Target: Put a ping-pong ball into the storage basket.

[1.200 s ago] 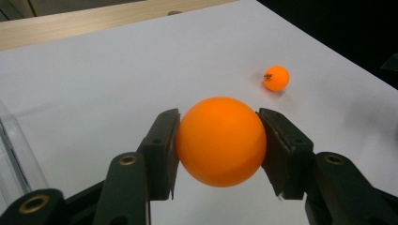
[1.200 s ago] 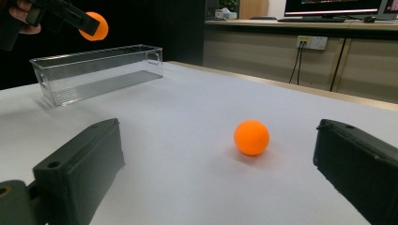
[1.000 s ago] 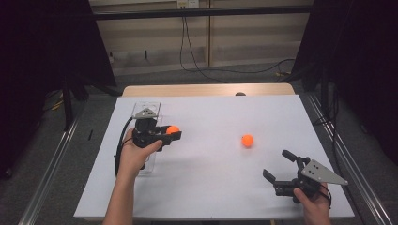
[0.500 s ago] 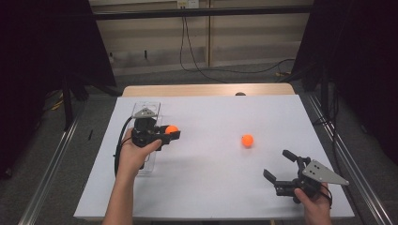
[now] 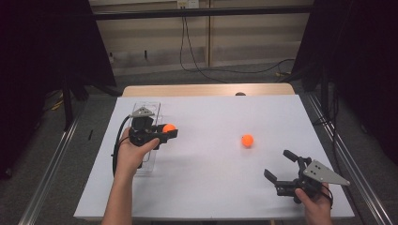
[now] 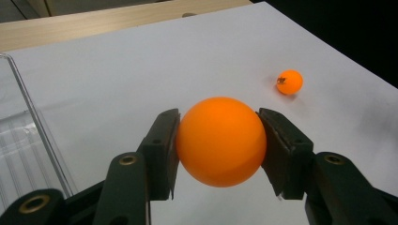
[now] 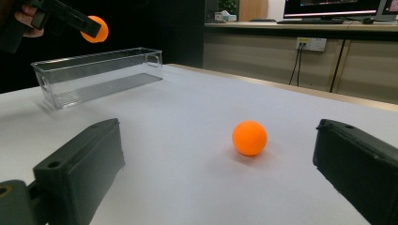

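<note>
1. The left gripper (image 6: 218,140) is clamped on an orange table-tennis ball (image 6: 220,140); in the left gripper view both black jaws press against the ball's sides, in the lower middle of the frame. In the high view this held ball (image 5: 168,127) sits left of centre, just right of the clear bin.
2. A second orange ball (image 5: 247,140) lies free on the table right of centre in the high view. In the left gripper view it is small, at the upper right (image 6: 289,81), and bears a dark printed mark too small to read.
3. The right gripper (image 5: 280,165) is at the lower right of the high view, jaws spread wide with nothing between them. In the right gripper view the free ball (image 7: 249,137) rests on the table ahead of the two jaws, clear of both.
4. A clear plastic bin (image 7: 61,91), long and narrow, stands at the upper left of the right gripper view, the held ball above its far-left end.
5. The table (image 5: 211,187) has a plain white top with a light wooden strip along its far edge.
6. Beyond it, in the high view, are a grey floor, black cables and dark curtains at both sides. The right gripper view shows a wall socket (image 7: 311,44) at the upper right and monitors on a desk above it.
</note>
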